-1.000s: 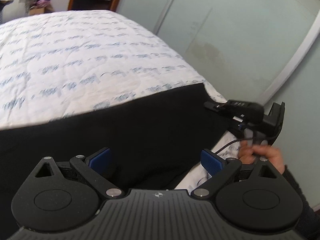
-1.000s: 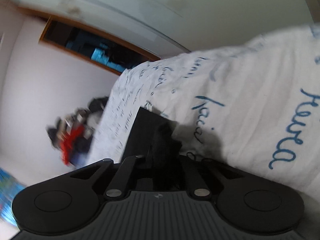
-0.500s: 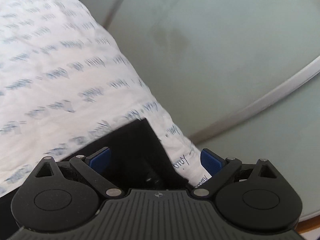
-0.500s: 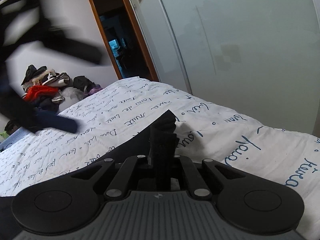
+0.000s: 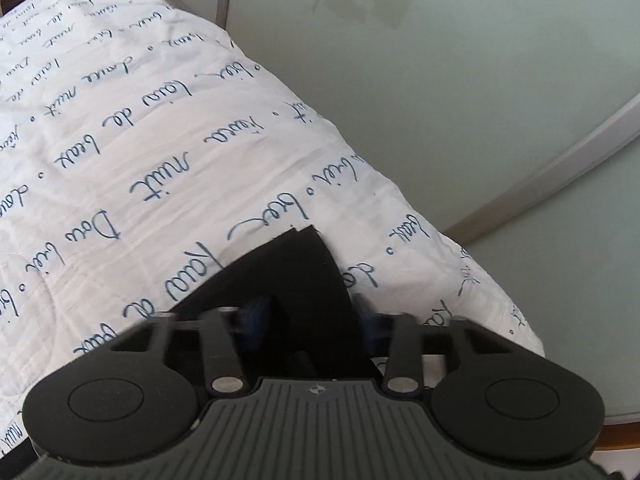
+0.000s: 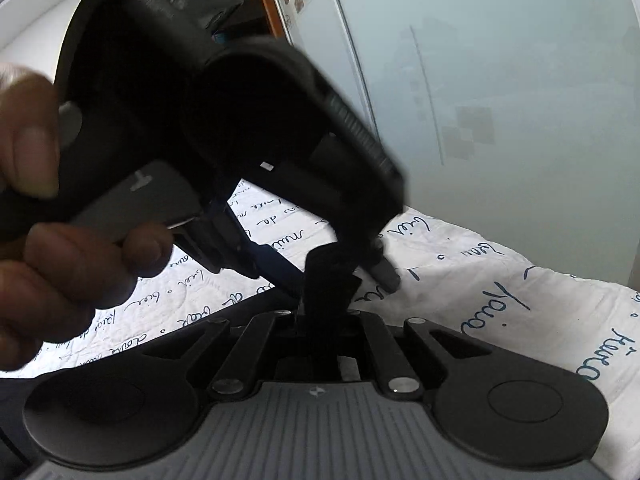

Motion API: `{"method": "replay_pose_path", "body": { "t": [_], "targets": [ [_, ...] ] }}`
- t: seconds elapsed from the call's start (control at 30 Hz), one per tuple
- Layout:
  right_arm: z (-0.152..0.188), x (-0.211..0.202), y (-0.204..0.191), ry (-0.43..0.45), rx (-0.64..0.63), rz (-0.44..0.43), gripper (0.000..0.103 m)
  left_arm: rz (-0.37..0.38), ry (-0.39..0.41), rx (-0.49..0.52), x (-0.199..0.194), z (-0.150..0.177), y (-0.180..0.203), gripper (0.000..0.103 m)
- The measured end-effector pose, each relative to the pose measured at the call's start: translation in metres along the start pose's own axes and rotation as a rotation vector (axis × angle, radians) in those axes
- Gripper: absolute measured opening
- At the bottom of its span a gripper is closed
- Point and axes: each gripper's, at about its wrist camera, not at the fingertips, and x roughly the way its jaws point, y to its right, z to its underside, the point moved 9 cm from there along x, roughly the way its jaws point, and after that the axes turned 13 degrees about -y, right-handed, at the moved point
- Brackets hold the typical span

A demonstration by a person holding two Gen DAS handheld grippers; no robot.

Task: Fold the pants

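While my left gripper and right gripper clench the black pants at lower centre, white script-printed bed fills left frame; frosted wardrobe doors upper right.

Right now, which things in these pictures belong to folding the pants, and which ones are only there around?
For the job:
- black pants
- left gripper, closing around the pants corner
- right gripper, shut on the pants
- left hand, holding the left gripper

Only around:
- bed cover with blue writing, under the pants
- frosted sliding door
- doorway
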Motion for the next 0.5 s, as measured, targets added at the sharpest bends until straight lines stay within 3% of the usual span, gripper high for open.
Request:
{"method": "replay_pose_path", "body": {
  "t": [0.03,0.1,0.33,0.5],
  "targets": [
    [0.000,0.000,0.001,-0.003,-0.001,0.001,0.003,0.001,0.014,-0.001,-0.002,0.000,-0.002,0.018],
    [0.000,0.001,0.001,-0.012,-0.001,-0.003,0.003,0.000,0.045,-0.021,-0.006,0.002,-0.009,0.008],
    [0.002,-0.007,-0.021,-0.014,-0.104,-0.020,0.003,0.074,0.152,-0.130,-0.033,0.034,-0.040,0.007],
    [0.012,-0.040,-0.079,-0.018,-0.229,-0.113,0.003,0.175,0.242,-0.259,-0.087,0.095,-0.089,0.007]
  ]
}}
